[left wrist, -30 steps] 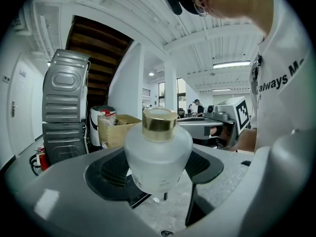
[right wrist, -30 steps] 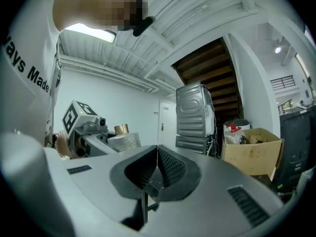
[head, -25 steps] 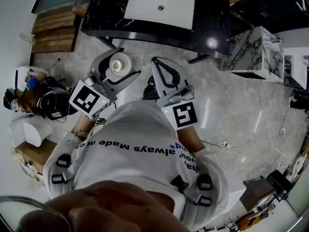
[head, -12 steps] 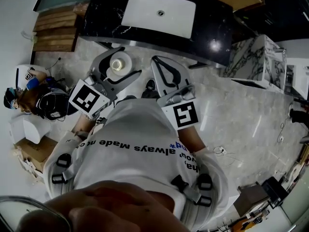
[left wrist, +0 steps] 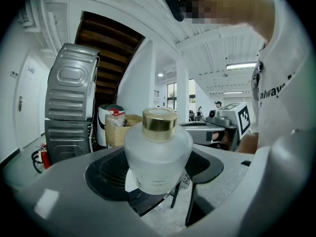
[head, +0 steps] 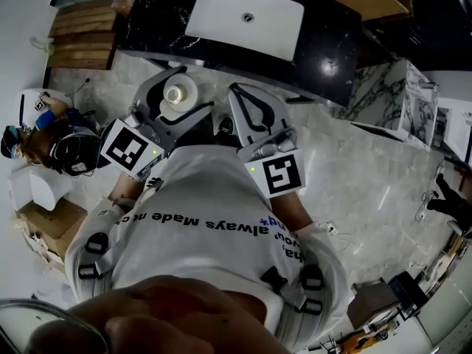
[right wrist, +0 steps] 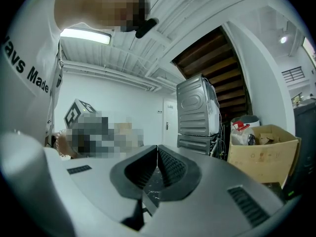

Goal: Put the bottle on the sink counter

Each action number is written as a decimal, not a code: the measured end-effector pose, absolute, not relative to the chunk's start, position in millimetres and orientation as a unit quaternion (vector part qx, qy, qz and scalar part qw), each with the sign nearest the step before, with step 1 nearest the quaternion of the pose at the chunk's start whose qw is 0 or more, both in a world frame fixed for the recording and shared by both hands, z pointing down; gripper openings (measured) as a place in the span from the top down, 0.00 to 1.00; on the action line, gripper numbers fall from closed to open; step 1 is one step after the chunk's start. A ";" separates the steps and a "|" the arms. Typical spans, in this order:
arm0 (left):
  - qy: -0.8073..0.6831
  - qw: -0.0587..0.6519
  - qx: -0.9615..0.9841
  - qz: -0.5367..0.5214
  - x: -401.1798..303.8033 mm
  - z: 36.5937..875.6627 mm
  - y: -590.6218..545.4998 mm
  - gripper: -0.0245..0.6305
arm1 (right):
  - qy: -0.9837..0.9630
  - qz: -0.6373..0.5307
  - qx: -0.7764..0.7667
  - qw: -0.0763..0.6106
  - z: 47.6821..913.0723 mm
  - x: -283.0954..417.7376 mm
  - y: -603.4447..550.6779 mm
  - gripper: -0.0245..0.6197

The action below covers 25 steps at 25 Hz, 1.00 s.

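A frosted white bottle with a gold cap stands upright between the jaws of my left gripper, which is shut on it. From the head view the bottle is held in the left gripper over the marble floor, just short of the black sink counter with its white basin. My right gripper hangs beside it on the right. Its jaws meet at the tips in the right gripper view, with nothing between them.
Wooden steps lie at the counter's left end and a marble block at its right. A person and a cardboard box are at the far left. Stacked grey appliances stand behind.
Both grippers and the held bottle have come a little closer to the sink counter. The left gripper's hold on the bottle is unchanged and the right gripper stays shut.
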<state>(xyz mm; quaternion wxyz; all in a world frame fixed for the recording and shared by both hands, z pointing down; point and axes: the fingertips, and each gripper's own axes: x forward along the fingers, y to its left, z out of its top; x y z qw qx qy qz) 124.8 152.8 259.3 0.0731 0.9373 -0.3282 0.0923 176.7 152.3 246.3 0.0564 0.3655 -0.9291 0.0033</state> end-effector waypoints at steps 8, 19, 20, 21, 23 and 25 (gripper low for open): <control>-0.339 0.064 0.934 0.096 113.6 262.6 126.8 0.45 | -0.933 -0.003 0.355 0.055 244.0 165.7 127.2 0.95; -0.342 0.071 0.932 0.101 80.8 263.5 63.4 0.45 | -0.936 0.001 0.347 0.061 247.8 128.9 63.7 0.95; -0.341 0.071 0.932 0.101 76.6 263.8 56.0 0.45 | -0.936 0.002 0.346 0.064 249.2 124.4 56.1 0.95; -0.341 0.071 0.932 0.101 72.4 264.2 48.4 0.45 | -0.936 0.003 0.345 0.065 250.2 119.9 48.4 0.95; -0.341 0.073 0.932 0.100 63.4 264.9 33.6 0.45 | -0.937 0.002 0.344 0.065 250.2 110.4 32.9 0.95; -0.341 0.075 0.932 0.098 53.2 265.2 19.5 0.45 | -0.937 -0.004 0.342 0.066 249.5 99.5 18.0 0.95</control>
